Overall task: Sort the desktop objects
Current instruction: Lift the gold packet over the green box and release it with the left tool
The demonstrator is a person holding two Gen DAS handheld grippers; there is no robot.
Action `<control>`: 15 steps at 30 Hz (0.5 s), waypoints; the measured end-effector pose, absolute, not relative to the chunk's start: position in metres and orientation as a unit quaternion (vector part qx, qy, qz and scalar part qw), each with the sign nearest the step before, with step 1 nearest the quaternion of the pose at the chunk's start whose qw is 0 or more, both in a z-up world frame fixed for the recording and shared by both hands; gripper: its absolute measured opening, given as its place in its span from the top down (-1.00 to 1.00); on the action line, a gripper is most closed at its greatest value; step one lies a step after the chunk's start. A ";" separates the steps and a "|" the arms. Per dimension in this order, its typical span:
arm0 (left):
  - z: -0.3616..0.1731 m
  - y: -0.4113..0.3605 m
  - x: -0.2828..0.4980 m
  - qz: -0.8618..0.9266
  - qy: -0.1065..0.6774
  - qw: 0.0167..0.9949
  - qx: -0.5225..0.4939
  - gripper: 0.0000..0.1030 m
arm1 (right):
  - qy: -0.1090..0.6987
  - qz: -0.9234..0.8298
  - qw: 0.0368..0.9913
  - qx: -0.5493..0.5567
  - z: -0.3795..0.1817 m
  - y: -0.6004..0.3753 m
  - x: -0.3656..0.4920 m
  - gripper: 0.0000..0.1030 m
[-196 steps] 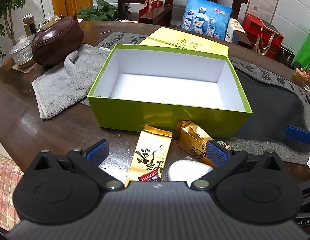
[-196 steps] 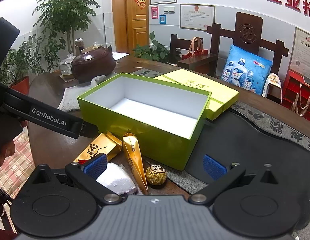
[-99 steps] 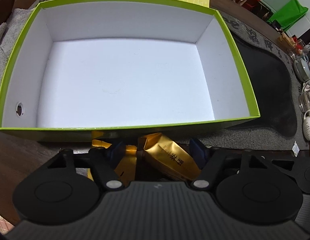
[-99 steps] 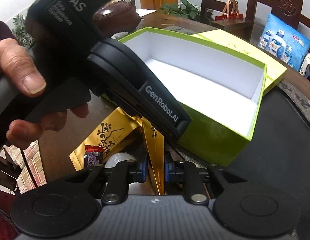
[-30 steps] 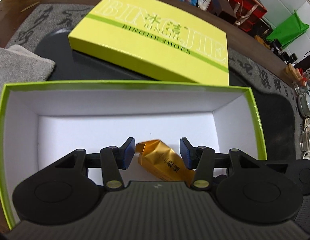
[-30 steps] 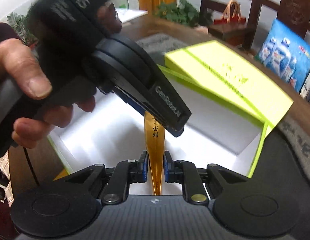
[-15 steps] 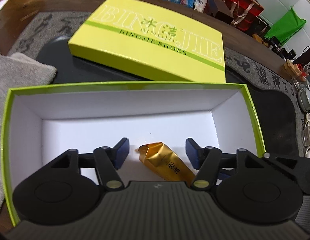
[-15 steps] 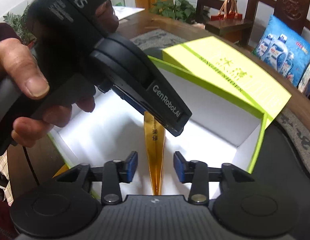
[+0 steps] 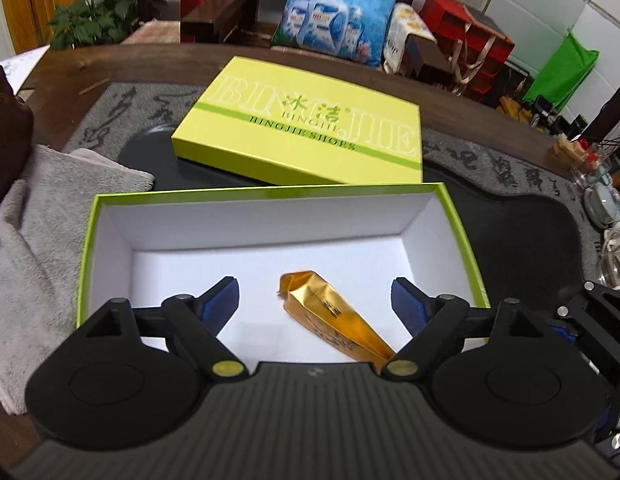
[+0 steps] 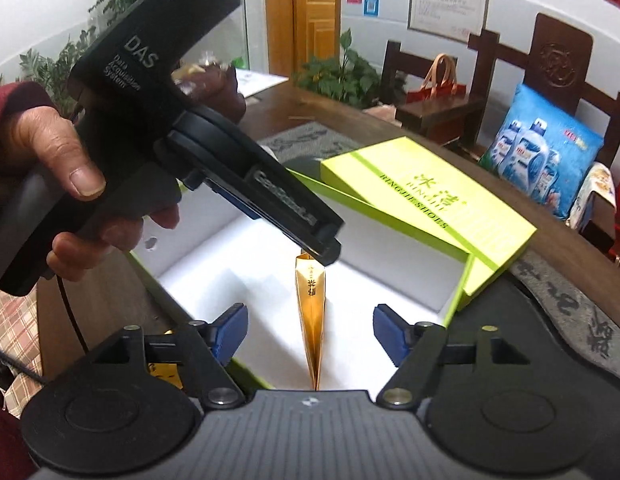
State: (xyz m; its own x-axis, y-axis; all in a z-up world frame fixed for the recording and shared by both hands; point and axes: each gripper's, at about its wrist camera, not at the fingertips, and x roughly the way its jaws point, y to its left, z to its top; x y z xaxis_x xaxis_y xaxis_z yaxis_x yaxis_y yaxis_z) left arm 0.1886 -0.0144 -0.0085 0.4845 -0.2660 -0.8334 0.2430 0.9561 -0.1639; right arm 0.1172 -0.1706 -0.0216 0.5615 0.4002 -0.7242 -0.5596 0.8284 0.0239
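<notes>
- Left gripper (image 9: pixel 314 299): spread wide, jaws just been opening, pinching nothing. Pouch (image 9: pixel 329 316) loose between and below them, on the white floor of the box (image 9: pixel 85 248), centre of frame.
- Right gripper (image 10: pixel 310 329): also spread, jaws just been opening. Apparently the same pouch, seen edge-on between them, not pressed.
- Snag risk: in the right wrist view, tip of the left gripper very close over the pouch's upper end. A sideways pull-out could drag or flip it.
- Tipping risk: pouch seemingly on a narrow edge in that view, likely to flop flat. Harmless unless it wedges against a wall.
- Knock risk: both grippers crowded over one box. A finger catching the green rim could shove it, and the lid (image 9: pixel 306 128), at or just behind the far wall, could slide.
- Probably more to sort: sliver of gold at lower left of the right wrist view, outside the box, mostly hidden.
- Surface: dark wood table (image 9: pixel 62 72), grey runner (image 9: pixel 122 116) with brush script, black mat (image 9: pixel 529 232) under box and lid, grey towel (image 9: pixel 34 240) at left.
- Room: wooden chairs, blue detergent-print bag (image 9: pixel 333 8), plants, orange door, framed papers on a white wall, red and green bags upper right.
- Hand (image 10: pixel 50 148) in a dark red sleeve around the left gripper's handle.
</notes>
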 end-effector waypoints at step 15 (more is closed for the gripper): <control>0.014 -0.020 0.097 -0.171 0.451 0.876 -0.004 -0.64 | 0.397 0.253 0.876 -0.107 -0.035 -0.217 0.033 -0.52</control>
State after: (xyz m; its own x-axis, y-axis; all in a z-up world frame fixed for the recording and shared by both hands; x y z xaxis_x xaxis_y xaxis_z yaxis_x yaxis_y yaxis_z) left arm 0.0969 -0.0203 0.0139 0.5343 -0.3027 -0.7893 0.2961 0.9415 -0.1607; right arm 0.0327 -0.2173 -0.0346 0.5574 0.3579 -0.7492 -0.5283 0.8490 0.0126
